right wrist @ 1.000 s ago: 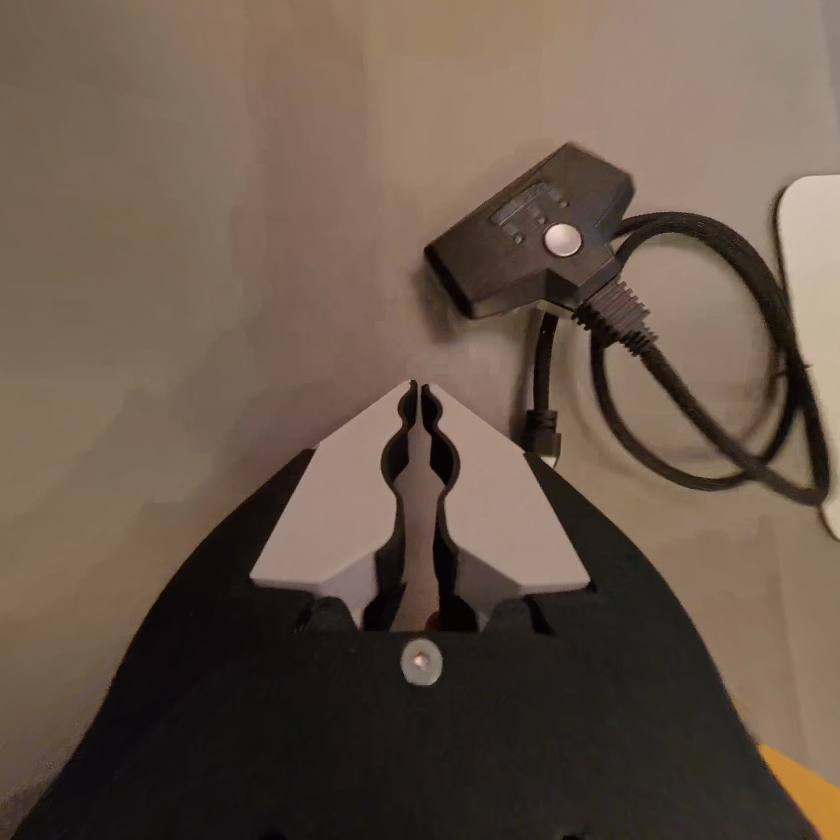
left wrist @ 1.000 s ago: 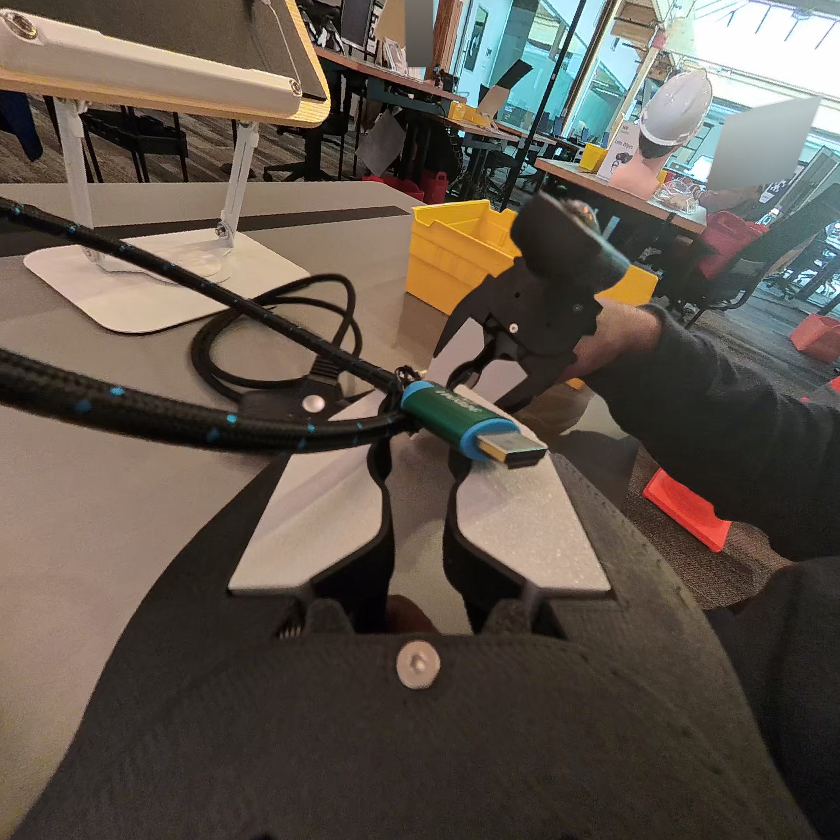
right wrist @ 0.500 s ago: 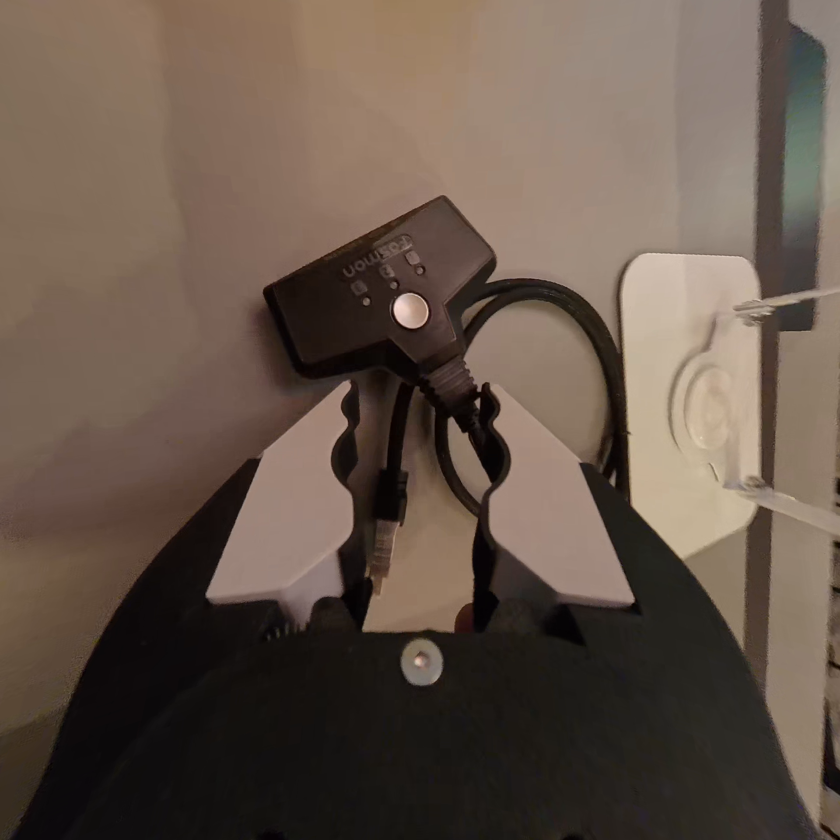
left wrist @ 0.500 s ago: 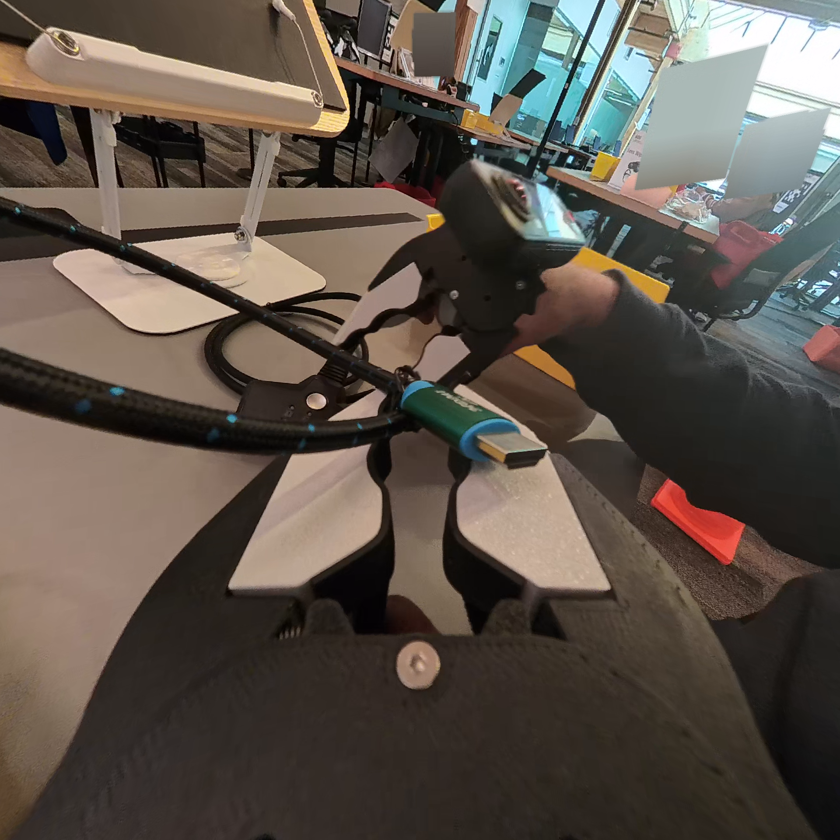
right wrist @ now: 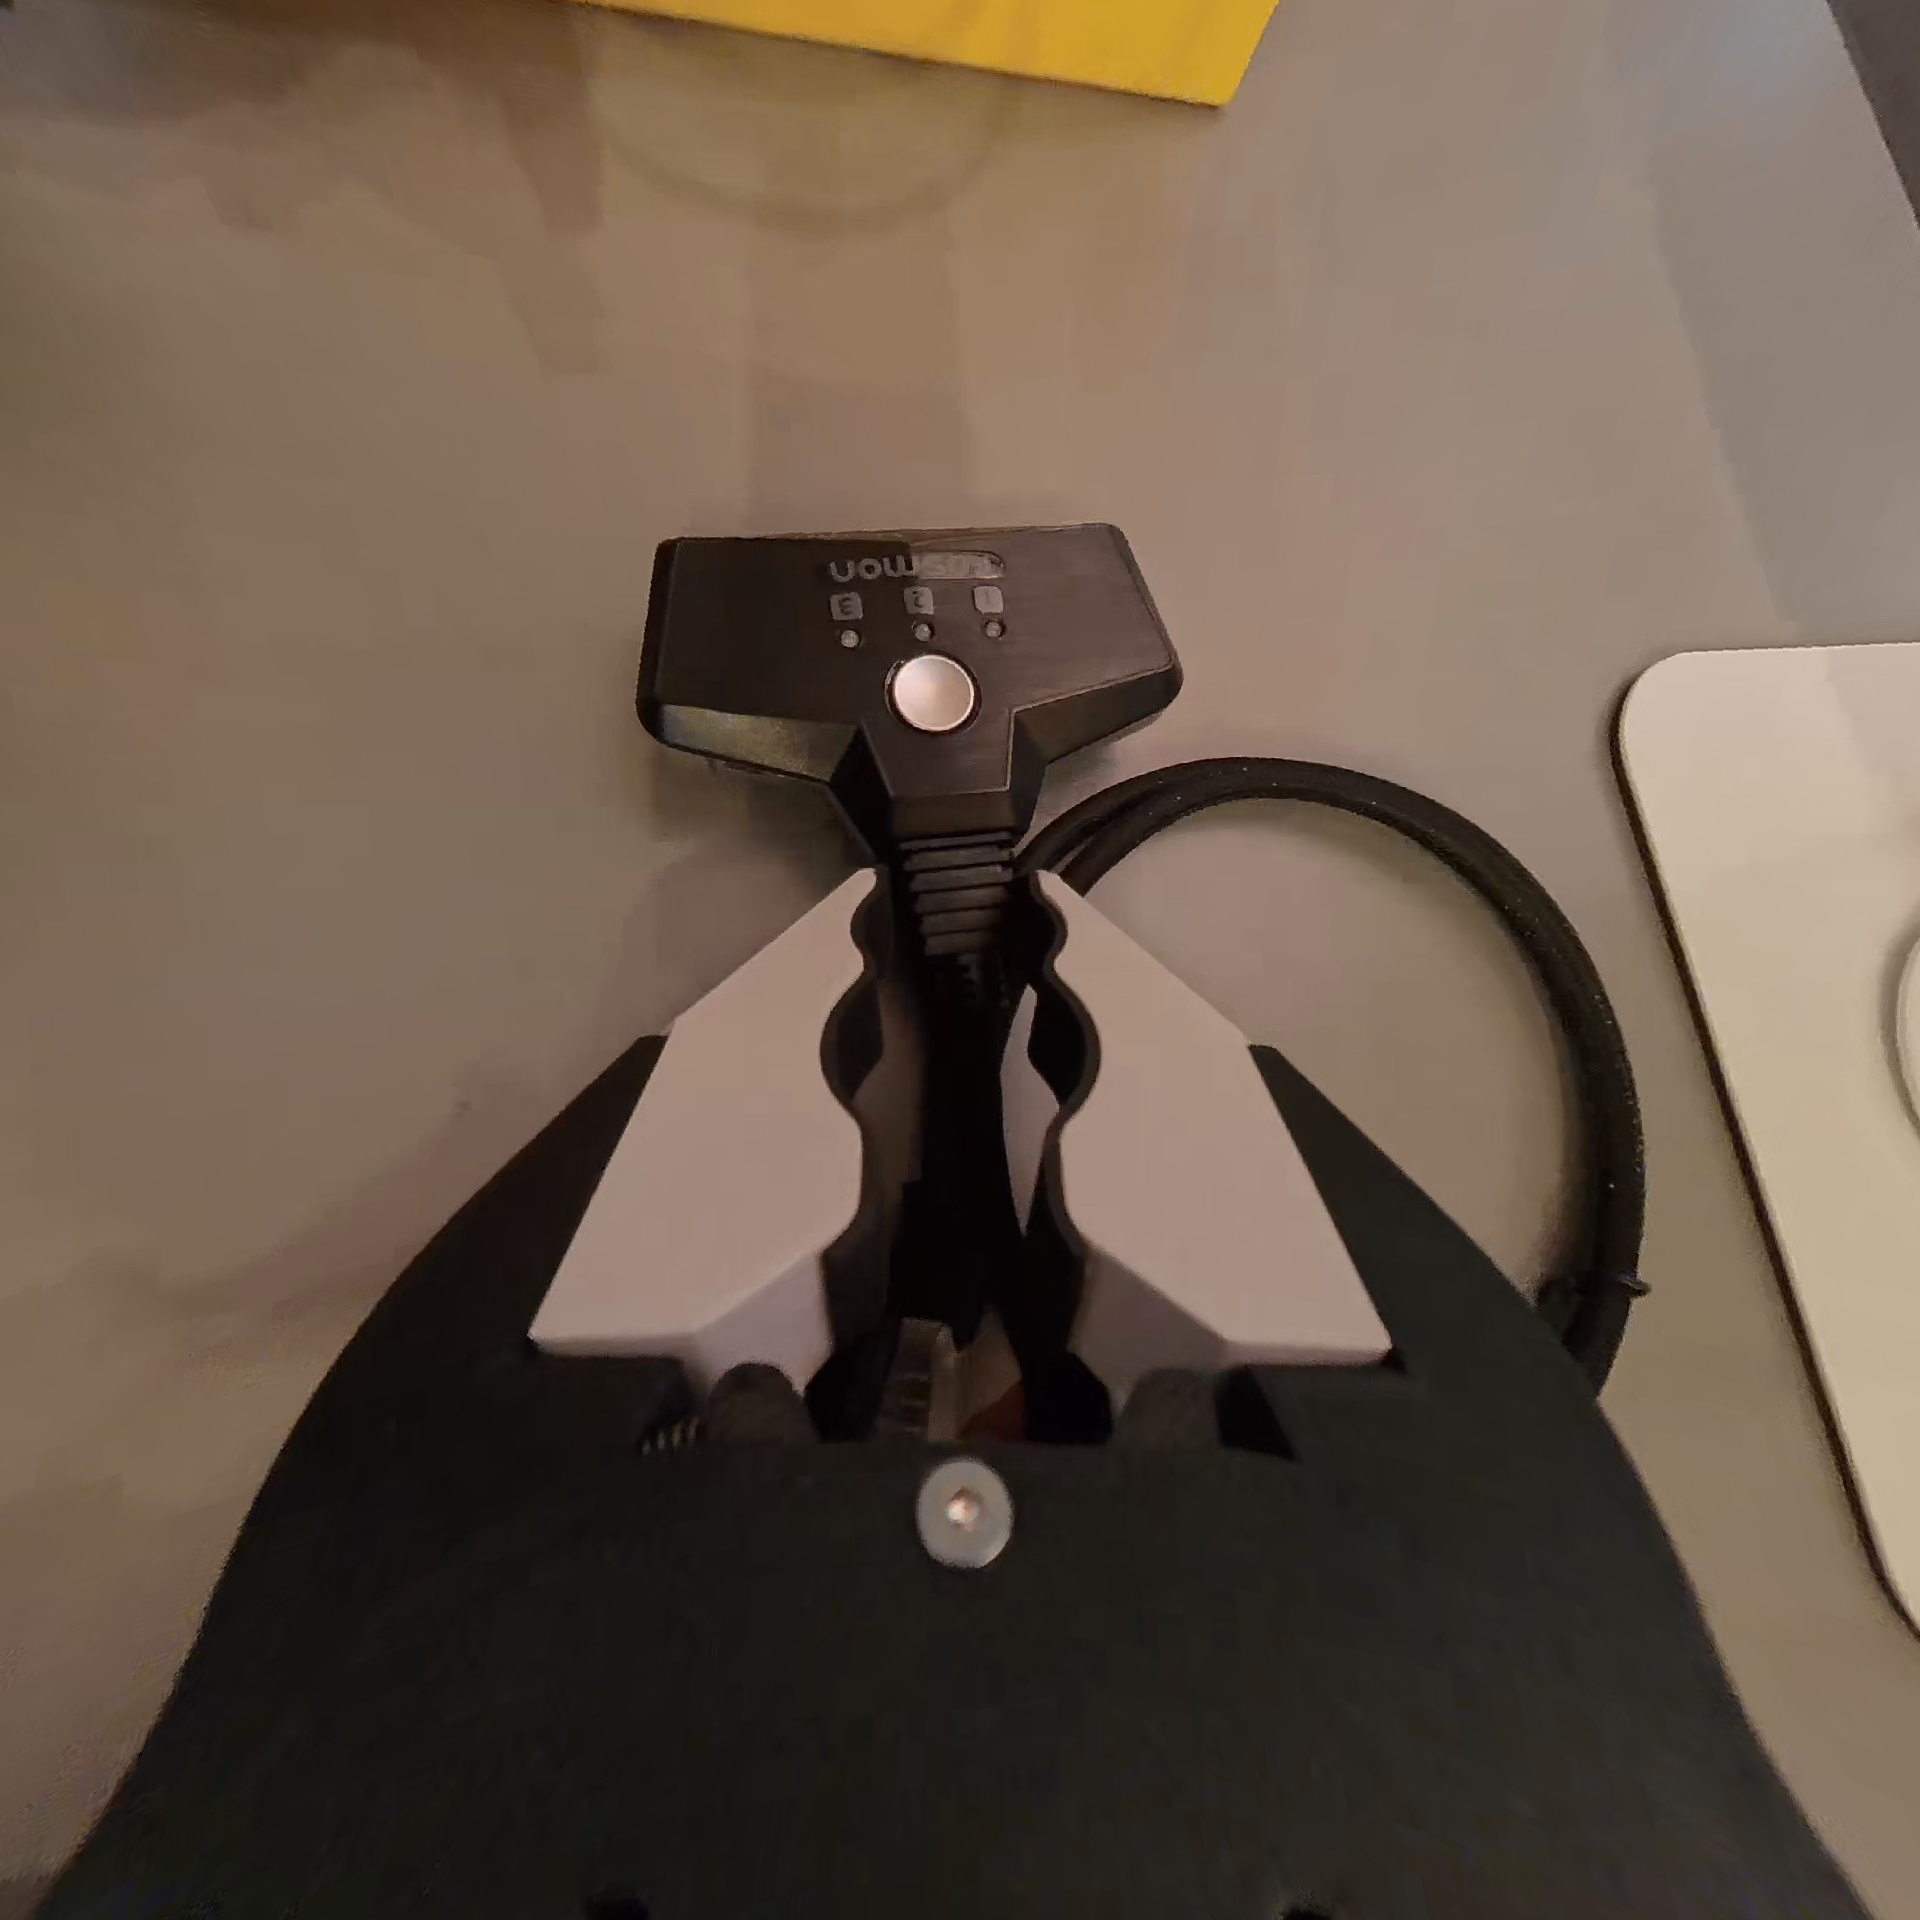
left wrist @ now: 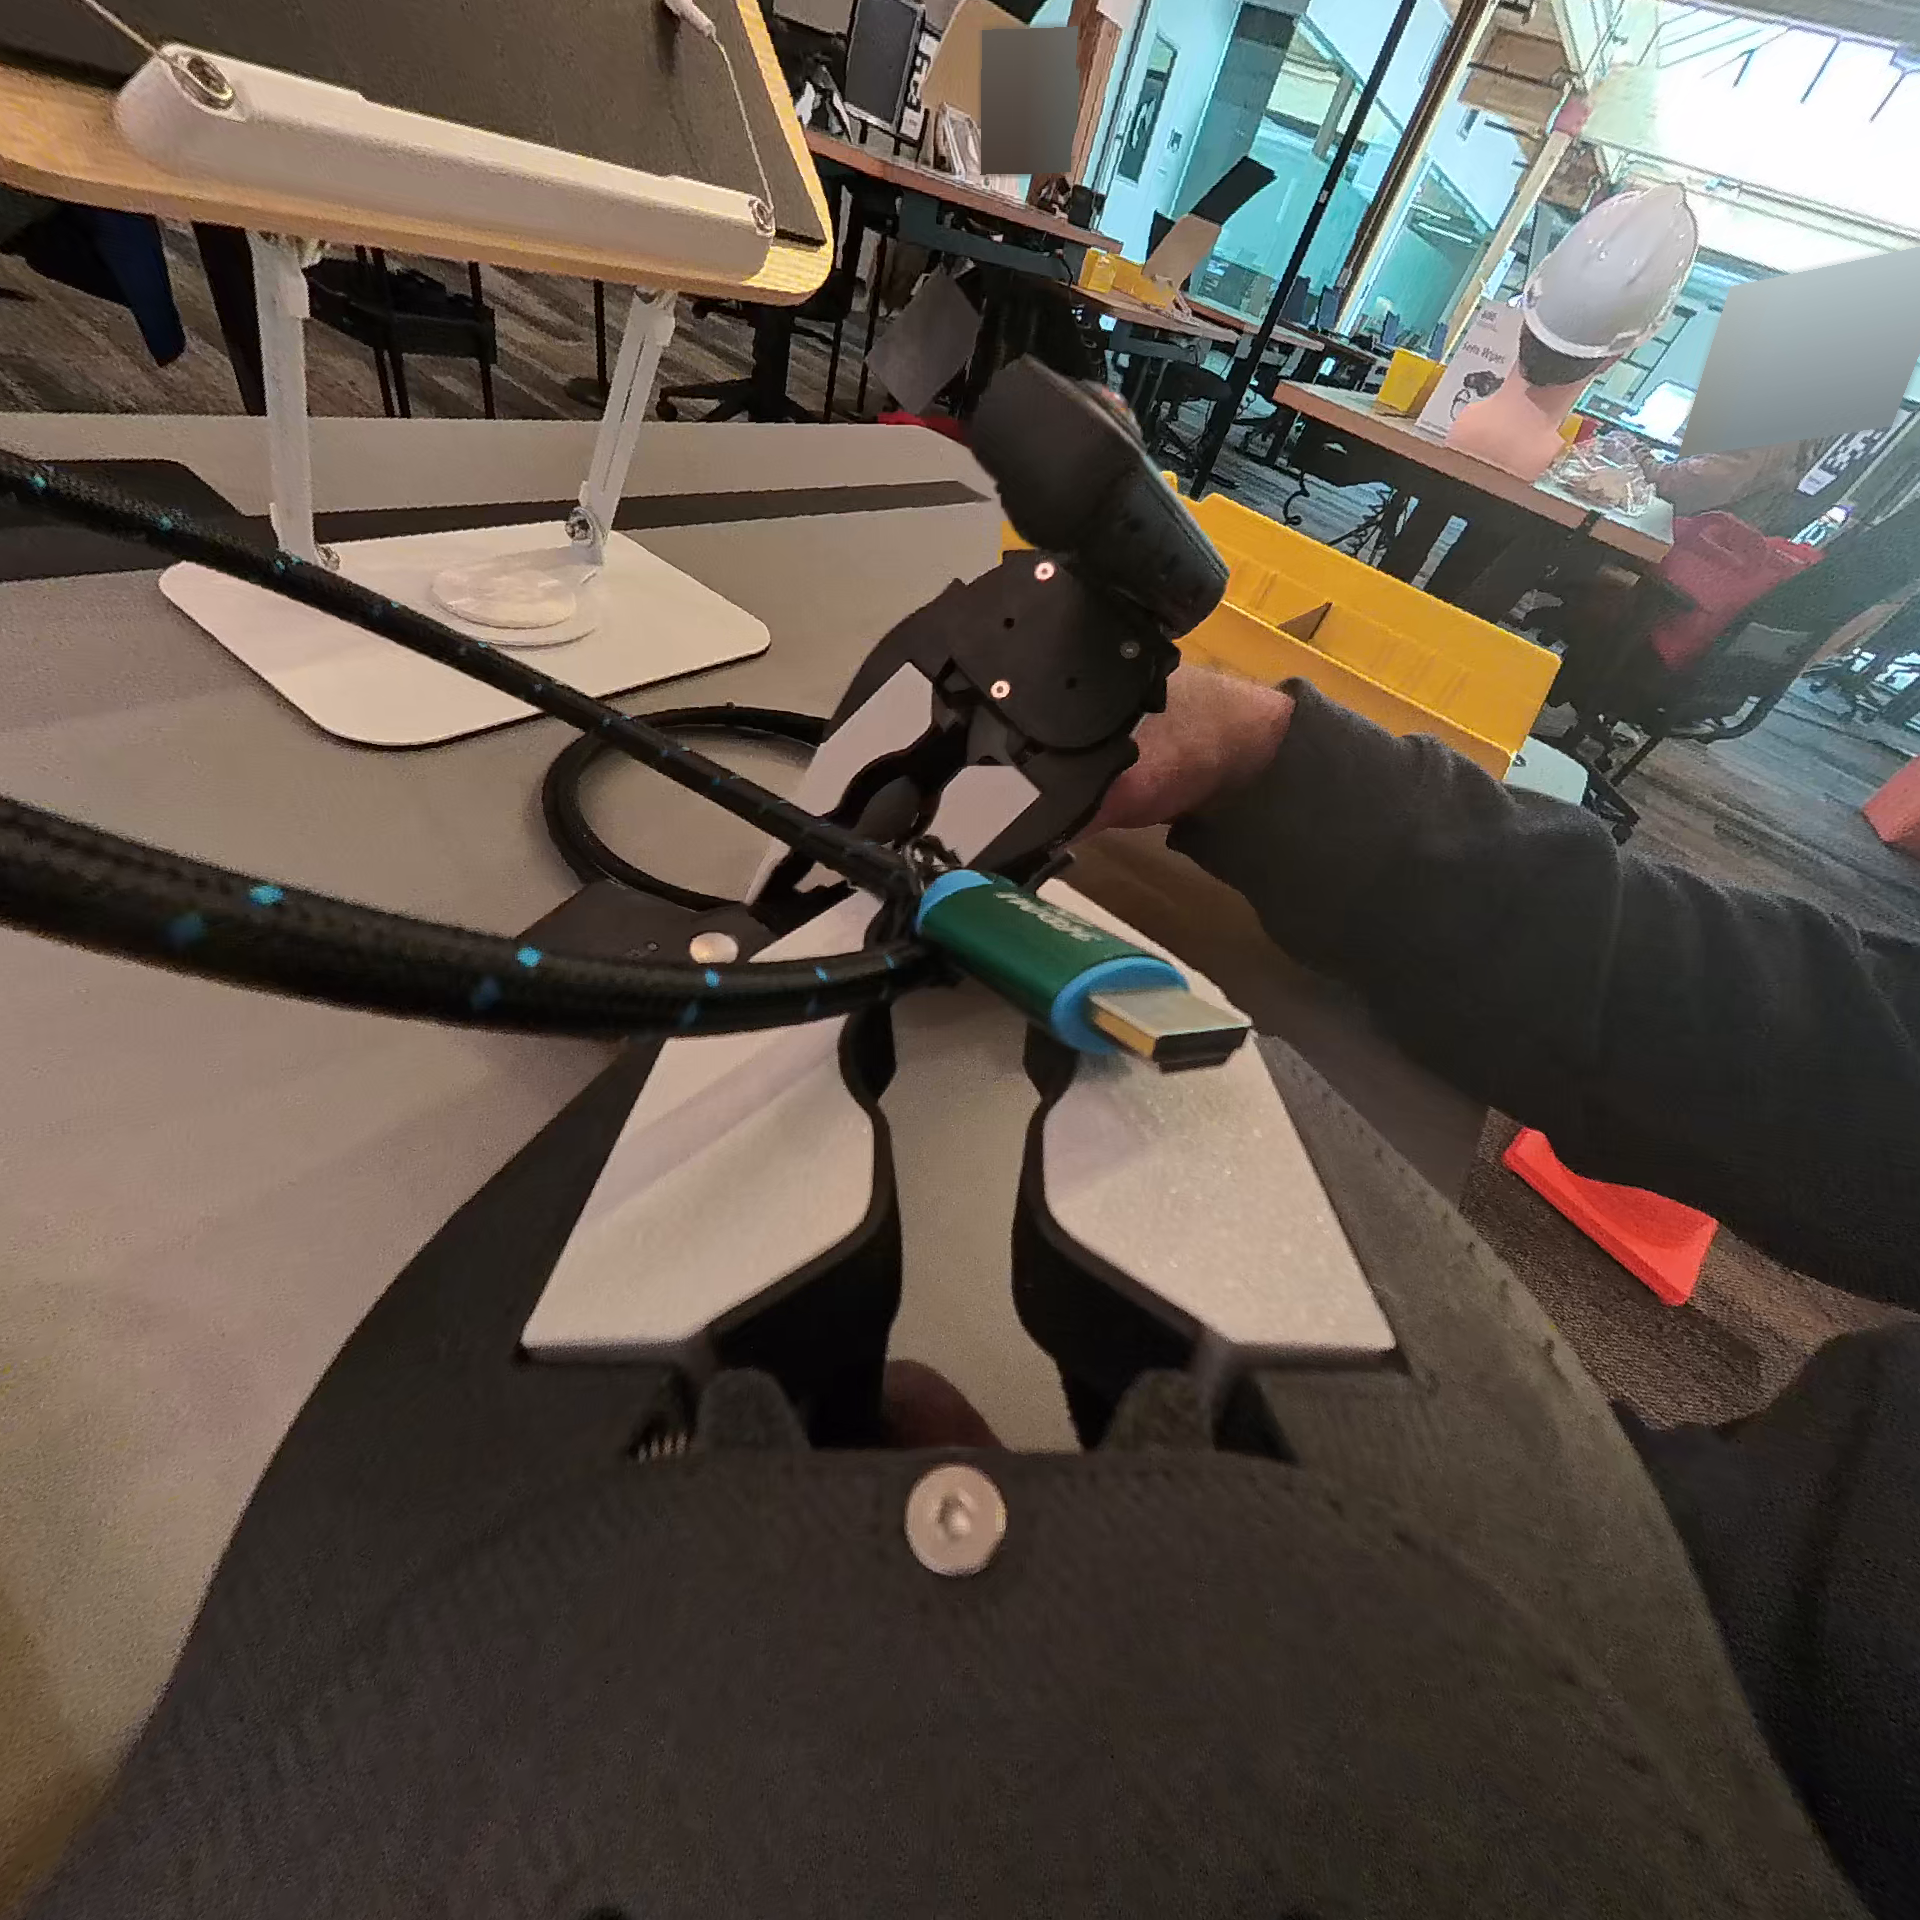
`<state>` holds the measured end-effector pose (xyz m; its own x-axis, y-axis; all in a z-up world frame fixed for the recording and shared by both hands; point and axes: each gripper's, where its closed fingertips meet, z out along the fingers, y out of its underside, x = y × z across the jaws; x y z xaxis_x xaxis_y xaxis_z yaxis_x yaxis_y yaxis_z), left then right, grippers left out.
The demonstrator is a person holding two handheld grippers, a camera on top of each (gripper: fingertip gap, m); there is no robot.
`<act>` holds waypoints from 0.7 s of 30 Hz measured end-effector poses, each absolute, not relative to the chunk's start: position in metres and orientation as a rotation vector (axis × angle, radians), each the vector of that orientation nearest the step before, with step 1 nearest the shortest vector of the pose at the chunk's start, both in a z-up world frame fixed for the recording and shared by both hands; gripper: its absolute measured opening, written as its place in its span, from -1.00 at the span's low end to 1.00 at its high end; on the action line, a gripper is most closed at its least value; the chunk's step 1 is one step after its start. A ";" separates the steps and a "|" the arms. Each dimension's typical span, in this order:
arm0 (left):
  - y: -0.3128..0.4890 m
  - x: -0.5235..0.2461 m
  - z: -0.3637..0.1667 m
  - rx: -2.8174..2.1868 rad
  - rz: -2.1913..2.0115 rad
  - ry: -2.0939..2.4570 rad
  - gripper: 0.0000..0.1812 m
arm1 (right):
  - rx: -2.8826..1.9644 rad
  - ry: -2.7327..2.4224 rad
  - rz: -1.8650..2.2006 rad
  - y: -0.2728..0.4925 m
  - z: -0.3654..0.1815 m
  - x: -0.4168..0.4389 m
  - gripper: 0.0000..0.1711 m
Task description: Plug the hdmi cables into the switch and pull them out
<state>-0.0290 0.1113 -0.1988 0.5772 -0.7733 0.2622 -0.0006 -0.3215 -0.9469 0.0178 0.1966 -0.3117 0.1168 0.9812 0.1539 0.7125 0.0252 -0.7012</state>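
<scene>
Left claw clamped on braided hdmi cable right behind green plug; gold tip sticks out to right, free in air. Right claw narrow, pinching ribbed strain relief of black switch. Switch flat on grey tabletop, its own black cord looping off to right. White stand base near tabletop's right edge, yellow bin at far edge.
</scene>
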 end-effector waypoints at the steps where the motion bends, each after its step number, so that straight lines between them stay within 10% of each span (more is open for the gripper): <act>1: 0.111 -0.029 -0.199 -1.732 -0.894 0.644 -0.78 | -1.738 -1.639 0.552 0.196 -0.310 0.018 -0.75; 21: 0.118 -0.055 -0.147 -1.592 -0.753 0.654 -0.78 | -1.338 -1.397 1.214 0.154 -0.222 0.022 -0.76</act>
<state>-0.0546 0.1181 -0.1467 0.6328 -0.7664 0.1102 -0.0027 -0.1445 -0.9895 0.0217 0.1540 -0.2224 -0.0864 0.9949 -0.0524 0.1906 -0.0352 -0.9810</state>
